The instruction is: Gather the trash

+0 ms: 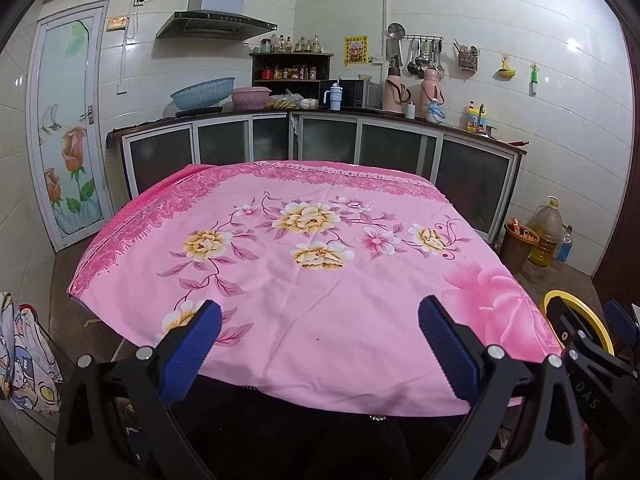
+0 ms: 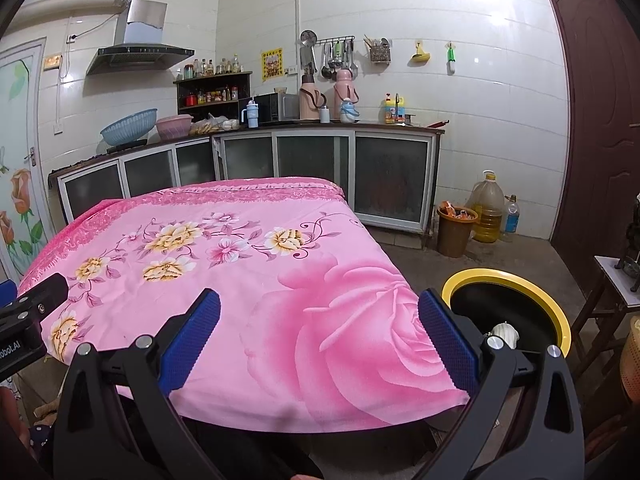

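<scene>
A table covered with a pink flowered cloth (image 1: 304, 280) (image 2: 248, 280) fills both views; no loose object shows on it. My left gripper (image 1: 320, 344) hangs open over the table's near edge, nothing between its blue pads. My right gripper (image 2: 320, 340) is likewise open above the near right corner. A yellow-rimmed black bin (image 2: 508, 304) stands on the floor right of the table, with a crumpled white wad (image 2: 505, 334) inside. In the left wrist view the bin's rim (image 1: 560, 300) peeks out behind the right gripper's body.
Kitchen cabinets (image 2: 312, 168) line the far wall behind the table. A brown bucket with orange scraps (image 2: 456, 228), a large oil jug (image 2: 487, 208) and a bottle stand on the floor at the right. A small wooden stand (image 2: 612, 292) is beside the bin.
</scene>
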### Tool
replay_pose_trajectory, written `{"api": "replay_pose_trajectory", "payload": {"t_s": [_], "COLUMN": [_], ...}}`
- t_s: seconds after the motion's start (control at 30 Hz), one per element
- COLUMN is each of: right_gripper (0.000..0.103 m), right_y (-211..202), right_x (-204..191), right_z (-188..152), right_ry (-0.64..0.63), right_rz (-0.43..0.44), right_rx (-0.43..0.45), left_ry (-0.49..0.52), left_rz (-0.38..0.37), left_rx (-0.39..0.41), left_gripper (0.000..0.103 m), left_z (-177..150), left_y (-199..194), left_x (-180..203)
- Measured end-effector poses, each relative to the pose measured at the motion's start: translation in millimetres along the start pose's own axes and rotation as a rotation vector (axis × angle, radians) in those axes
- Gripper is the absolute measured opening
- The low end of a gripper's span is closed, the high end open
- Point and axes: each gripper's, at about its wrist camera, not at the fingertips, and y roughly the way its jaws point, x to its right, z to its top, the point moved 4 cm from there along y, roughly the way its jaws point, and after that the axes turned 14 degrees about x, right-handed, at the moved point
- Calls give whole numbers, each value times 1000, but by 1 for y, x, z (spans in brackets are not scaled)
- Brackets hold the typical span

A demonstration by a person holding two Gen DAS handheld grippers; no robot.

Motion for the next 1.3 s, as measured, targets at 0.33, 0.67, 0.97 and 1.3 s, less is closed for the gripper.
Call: {"api": "replay_pose_trajectory", "payload": {"t_s": [0.33,0.67,0.97,1.3], "right_gripper": [95,95,95,95], "right_y": [0,2,4,4], "right_x": [0,2,2,2], "right_z": [-1,-4,-5,-5], "right_ry": [-1,1,1,1], "right_rz": [-2,-10,-12,-13], "right_rx": [-3,-13,-19,-21], "left_ry": [0,5,4,6], "left_rz": [-3,-18,-21,-25], "left_rx": [-2,-9,-13,-16], "left_gripper": [95,95,95,95], "left_z": [-1,-7,-7,-8], "left_y": [0,3,3,6], "left_x": [1,3,2,3]}}
